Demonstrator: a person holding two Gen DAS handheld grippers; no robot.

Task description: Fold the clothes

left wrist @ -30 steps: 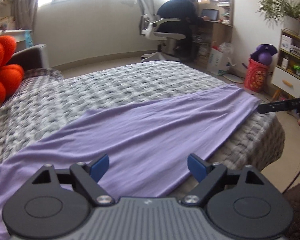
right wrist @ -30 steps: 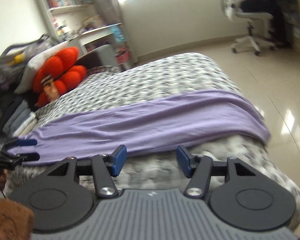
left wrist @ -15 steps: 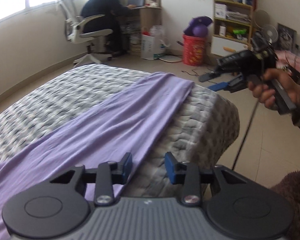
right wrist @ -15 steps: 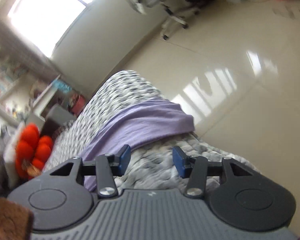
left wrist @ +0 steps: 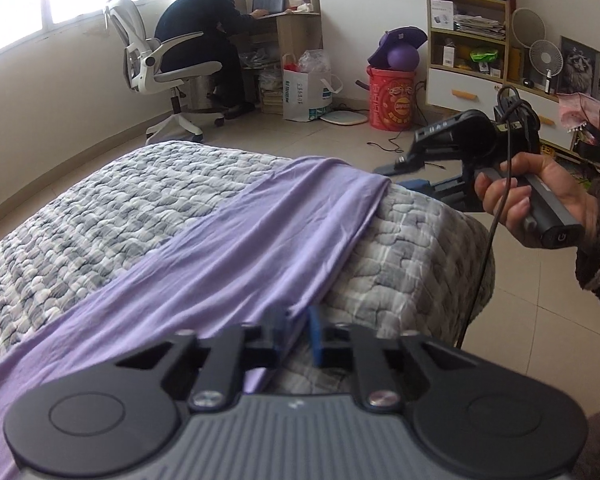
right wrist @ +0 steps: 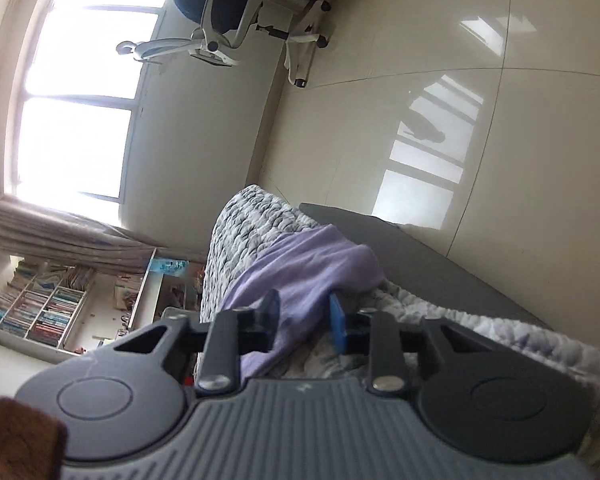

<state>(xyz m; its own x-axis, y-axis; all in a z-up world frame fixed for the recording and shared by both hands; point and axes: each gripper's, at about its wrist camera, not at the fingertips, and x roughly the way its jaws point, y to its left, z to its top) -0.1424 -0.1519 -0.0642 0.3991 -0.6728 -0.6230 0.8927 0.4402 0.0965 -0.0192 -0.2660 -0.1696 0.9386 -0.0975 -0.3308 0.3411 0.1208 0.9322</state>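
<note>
Purple garment (left wrist: 228, 248) spread along near edge of grey quilted bed (left wrist: 112, 204), left gripper (left wrist: 298, 330) narrowed, pinching garment's near hem, right gripper (right wrist: 305, 316) part-closed around garment's right end, grip contact unclear, hand (left wrist: 536, 196) holding its handle at right

Seated person (left wrist: 204, 36) at desk, white chair (left wrist: 156, 68), red bucket (left wrist: 392, 98).
</note>
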